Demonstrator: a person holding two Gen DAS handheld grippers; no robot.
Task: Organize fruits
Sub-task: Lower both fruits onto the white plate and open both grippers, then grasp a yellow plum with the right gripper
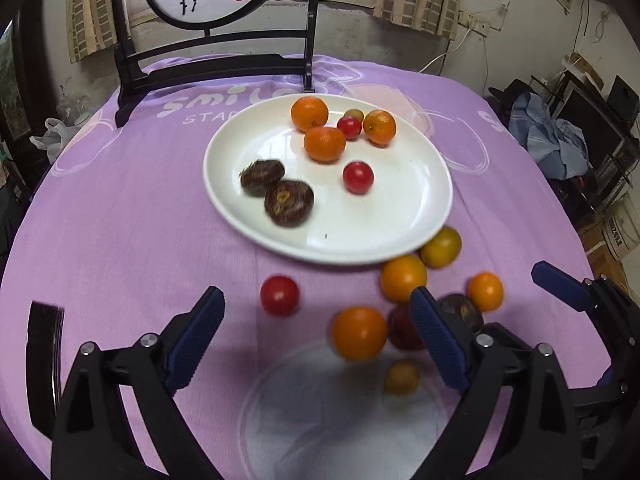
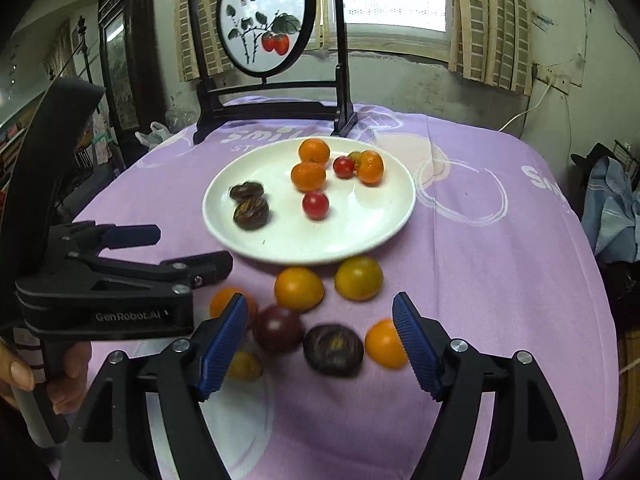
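A white plate [image 1: 400, 216] [image 2: 360, 224] on the purple cloth holds three oranges [image 1: 324, 143], two red tomatoes [image 1: 358, 177] and two dark brown fruits [image 1: 289, 202]. Loose fruit lies in front of the plate: oranges [image 1: 359, 333] [image 2: 299, 289], a red tomato [image 1: 279, 295], a dark red fruit [image 2: 277, 329], a dark brown fruit [image 2: 333, 349] and small yellow fruits [image 2: 244, 366]. My left gripper [image 1: 316, 312] is open and empty above the cloth. My right gripper [image 2: 320, 320] is open and empty, the dark fruits lying between its fingers.
A black wooden stand with a round painted screen [image 2: 264, 16] stands at the table's far edge behind the plate. The left gripper's body [image 2: 120, 280] shows in the right wrist view, close at the left. The right gripper's finger [image 1: 560, 284] shows at the right of the left wrist view.
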